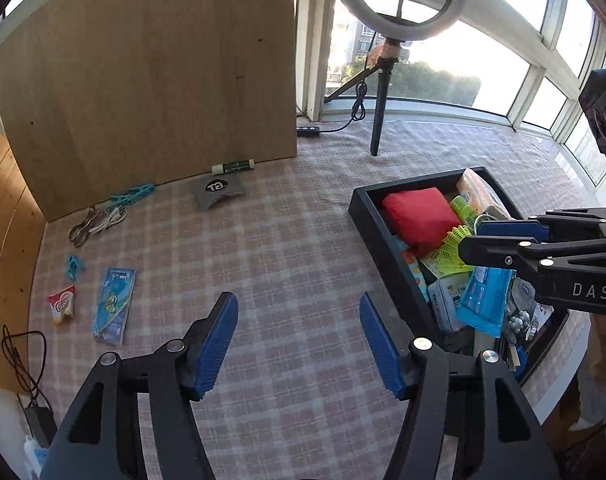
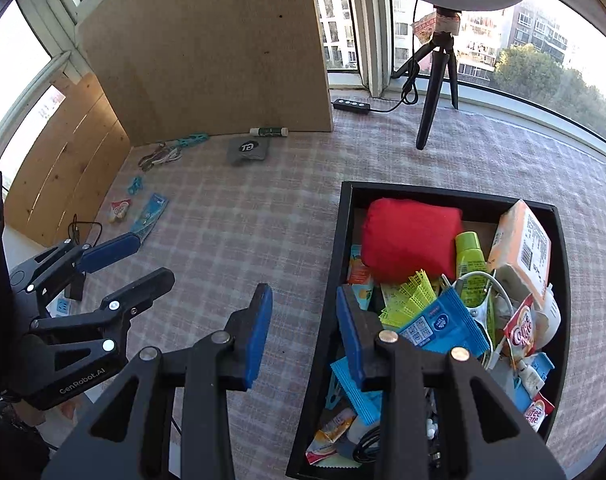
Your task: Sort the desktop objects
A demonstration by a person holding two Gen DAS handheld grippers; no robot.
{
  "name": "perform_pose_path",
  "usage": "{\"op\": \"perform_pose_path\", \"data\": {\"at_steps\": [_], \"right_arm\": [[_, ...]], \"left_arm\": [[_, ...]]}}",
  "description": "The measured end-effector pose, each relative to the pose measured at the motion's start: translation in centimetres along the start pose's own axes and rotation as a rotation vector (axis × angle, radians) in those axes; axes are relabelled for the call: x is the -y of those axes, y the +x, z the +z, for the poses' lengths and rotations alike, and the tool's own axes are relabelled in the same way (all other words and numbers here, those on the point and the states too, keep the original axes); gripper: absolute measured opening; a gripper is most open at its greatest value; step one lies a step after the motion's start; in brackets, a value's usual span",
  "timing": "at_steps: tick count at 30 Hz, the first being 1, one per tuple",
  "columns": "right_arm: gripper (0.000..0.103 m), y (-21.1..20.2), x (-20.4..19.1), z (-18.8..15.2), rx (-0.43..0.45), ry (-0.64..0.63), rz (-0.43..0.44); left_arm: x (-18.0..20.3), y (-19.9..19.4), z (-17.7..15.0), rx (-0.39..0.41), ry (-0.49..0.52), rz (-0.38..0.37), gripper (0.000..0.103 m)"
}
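Note:
A black tray (image 2: 345, 200) on the right holds a pile: a red pouch (image 2: 411, 238), a green bottle (image 2: 469, 254), an orange tissue pack (image 2: 523, 248), a blue packet (image 2: 443, 326) and coffee creamer sachets (image 2: 521, 330). The tray also shows in the left wrist view (image 1: 367, 216). My right gripper (image 2: 303, 328) is open and empty, hovering over the tray's left wall. My left gripper (image 1: 299, 340) is open and empty over the checked cloth. Sorted items lie at far left: a blue packet (image 1: 113, 306), a creamer sachet (image 1: 63, 308), a blue clip (image 1: 74, 267), cables (image 1: 97, 226), a grey pouch (image 1: 218, 192), a glue stick (image 1: 233, 167).
A wooden board (image 1: 151, 68) stands at the back and a wooden panel (image 1: 3, 240) at the left. A ring light on a tripod (image 2: 435, 80) with its cable and controller (image 2: 351, 105) stands at the back by the window. A black cable (image 1: 21, 360) lies at the left edge.

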State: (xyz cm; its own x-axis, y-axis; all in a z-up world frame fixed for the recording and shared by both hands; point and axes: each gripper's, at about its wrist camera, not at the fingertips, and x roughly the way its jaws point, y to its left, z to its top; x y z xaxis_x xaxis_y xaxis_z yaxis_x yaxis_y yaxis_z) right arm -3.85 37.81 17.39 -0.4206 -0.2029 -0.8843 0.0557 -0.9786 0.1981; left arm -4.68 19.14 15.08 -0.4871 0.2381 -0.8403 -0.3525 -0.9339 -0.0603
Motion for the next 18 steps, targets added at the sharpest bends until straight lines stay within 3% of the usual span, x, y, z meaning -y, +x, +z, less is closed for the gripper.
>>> {"op": "perform_pose_path", "data": {"at_steps": [11,15,18], "right_arm": [[0.033,4.2,-6.5,-1.4,-0.033,-0.064,0.047],[0.034,4.6,-8.6,-2.0,-0.02,-0.083,0.052],[0.035,4.7,-9.9,-2.5,-0.011,-0.089,0.052]], "left_arm": [[-11.1,0.1,-6.0,-0.071,-0.192,0.211,0.07],[-13.1,-1.8,-7.0,-0.037,-0.264,0.249,0.074],[-13.6,-3.6,-7.5,0.011,-0.265,0.303,0.076]]}}
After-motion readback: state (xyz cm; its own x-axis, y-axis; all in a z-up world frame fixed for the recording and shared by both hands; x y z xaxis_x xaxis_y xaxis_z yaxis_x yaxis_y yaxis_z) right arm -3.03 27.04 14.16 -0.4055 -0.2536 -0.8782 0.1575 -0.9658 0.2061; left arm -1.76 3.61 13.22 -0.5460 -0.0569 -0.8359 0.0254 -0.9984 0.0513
